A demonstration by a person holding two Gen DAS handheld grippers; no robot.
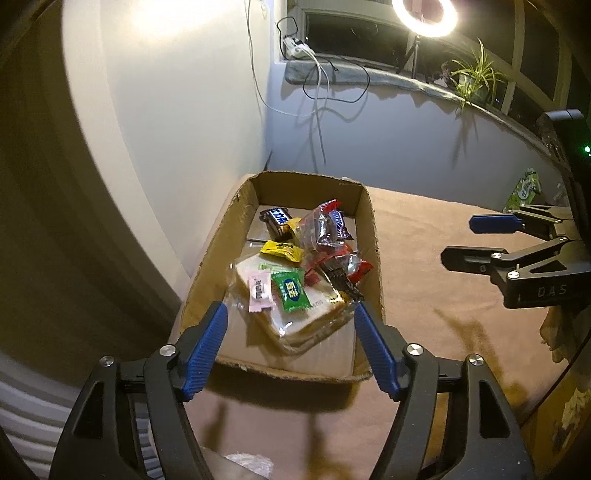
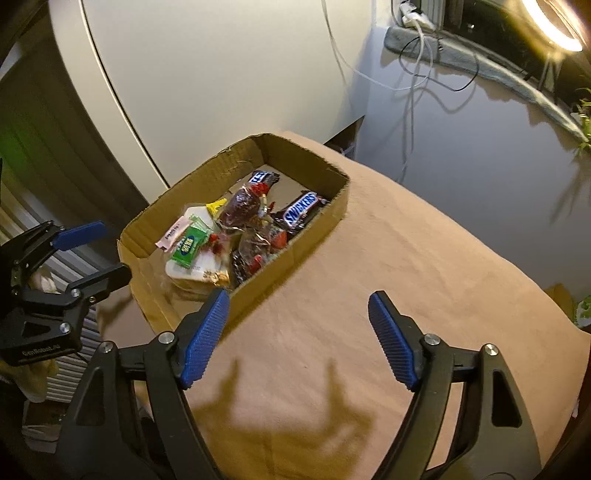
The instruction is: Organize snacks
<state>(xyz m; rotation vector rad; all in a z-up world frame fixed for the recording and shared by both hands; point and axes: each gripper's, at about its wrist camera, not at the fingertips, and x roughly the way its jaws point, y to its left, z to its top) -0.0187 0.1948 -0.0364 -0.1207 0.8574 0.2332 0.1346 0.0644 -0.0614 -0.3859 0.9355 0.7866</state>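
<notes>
A shallow cardboard box (image 1: 373, 236) sits on the brown cloth and holds a pile of snacks. In it lie a bagged sandwich (image 1: 310, 326), a green candy packet (image 1: 291, 293), a pink sachet (image 1: 259, 291), a yellow packet (image 1: 282, 252) and Snickers bars (image 1: 279, 218). My left gripper (image 1: 289, 314) hangs open over the box's near end, above the sandwich and touching nothing. In the right wrist view the box (image 2: 295, 254) lies ahead to the left, with a Snickers bar (image 2: 301, 213) near its far end. My right gripper (image 2: 299, 301) is open over bare cloth beside the box, with nothing in it.
The right gripper (image 1: 458, 240) shows at the right edge of the left wrist view, and the left gripper (image 2: 118, 249) at the left edge of the right wrist view. A green packet (image 1: 524, 189) lies far right. A ring light (image 1: 424, 16), cables (image 1: 321, 86) and a plant (image 1: 474, 75) stand on the sill behind.
</notes>
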